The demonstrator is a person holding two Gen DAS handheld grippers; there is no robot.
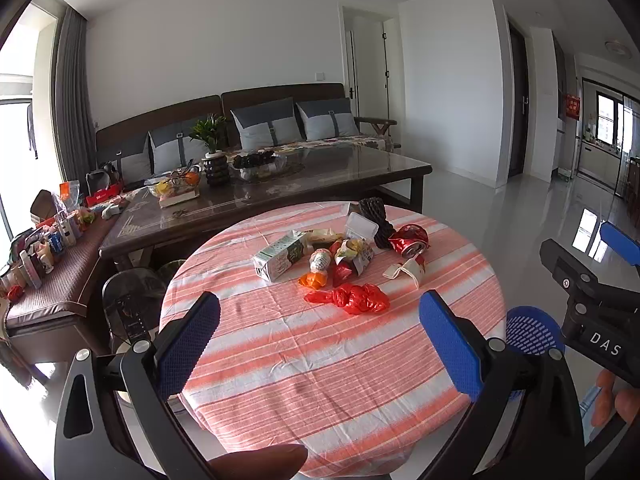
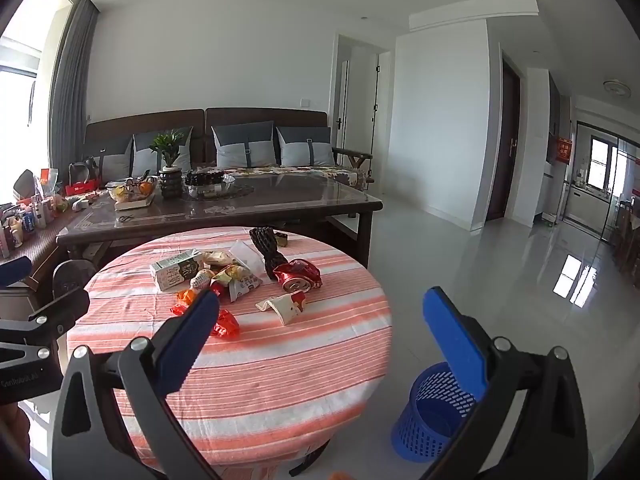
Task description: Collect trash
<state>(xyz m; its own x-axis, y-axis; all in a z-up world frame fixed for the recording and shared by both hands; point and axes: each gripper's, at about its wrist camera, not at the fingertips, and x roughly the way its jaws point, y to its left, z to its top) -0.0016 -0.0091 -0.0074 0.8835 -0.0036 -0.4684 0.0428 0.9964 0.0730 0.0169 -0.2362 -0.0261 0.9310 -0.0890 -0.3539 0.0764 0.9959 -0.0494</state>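
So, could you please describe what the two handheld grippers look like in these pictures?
Both are alike. The left gripper and the right gripper each have black angular linkage arms joined with silver round bolts, and flat blue textured pads line the jaws. White letters "DAS" mark the right gripper's black body in the left wrist view. No sleeves or cables are visible.

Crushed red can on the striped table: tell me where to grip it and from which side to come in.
The crushed red can lies on its side, silver end toward the cameras, beside the black mesh sleeve. Probably best to come from above and the near side with the open right gripper, closing across the flattened red body, not the round end, clear of the sleeve.
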